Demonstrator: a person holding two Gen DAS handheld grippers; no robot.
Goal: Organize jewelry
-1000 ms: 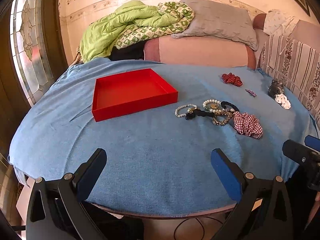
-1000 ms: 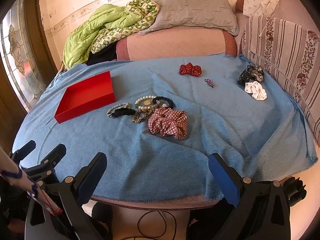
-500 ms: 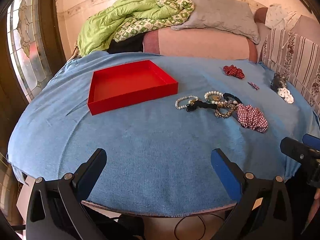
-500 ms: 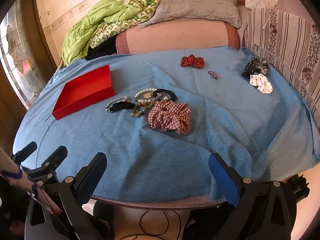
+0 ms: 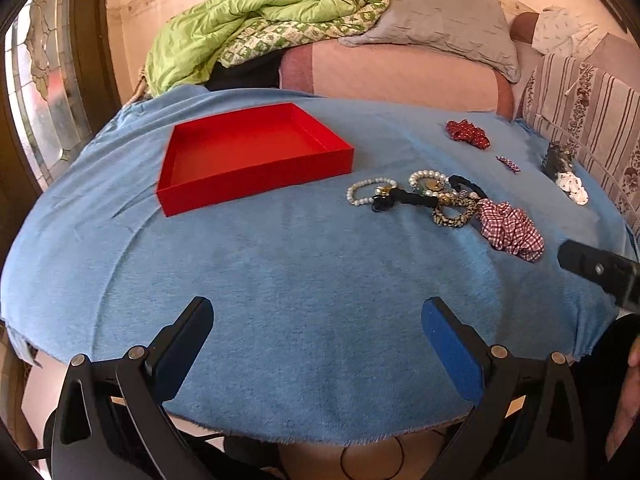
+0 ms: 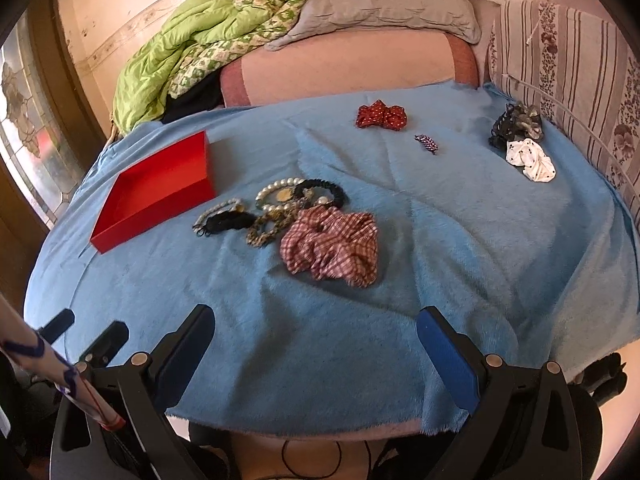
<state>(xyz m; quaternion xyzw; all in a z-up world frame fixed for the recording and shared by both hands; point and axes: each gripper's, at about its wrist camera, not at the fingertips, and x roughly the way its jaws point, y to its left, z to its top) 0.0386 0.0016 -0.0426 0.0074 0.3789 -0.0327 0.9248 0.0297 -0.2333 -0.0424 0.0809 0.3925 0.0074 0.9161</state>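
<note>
An empty red tray (image 5: 224, 184) (image 6: 120, 220) sits on the blue cloth at the left. Beside it lies a cluster of pearl bracelets (image 5: 370, 192) (image 6: 276, 190), a black hair tie (image 6: 320, 192), a braided band (image 5: 454, 216) and a red checked scrunchie (image 5: 510, 230) (image 6: 332, 246). Farther back lie a red bow (image 5: 468, 133) (image 6: 382, 117), a small purple clip (image 6: 427, 144), and a dark and a white scrunchie (image 6: 530, 160). My left gripper (image 5: 318, 326) and right gripper (image 6: 316, 328) are both open and empty at the table's near edge.
The round table is covered by the blue cloth (image 5: 300, 260), rumpled on the right. A sofa with a green quilt (image 5: 240, 24), grey pillow (image 5: 440, 20) and striped cushion (image 6: 560, 60) stands behind. A stained-glass window (image 5: 44, 92) is at the left.
Both grippers have moved forward and a little higher over the table's near edge. Nothing on the table has moved.
</note>
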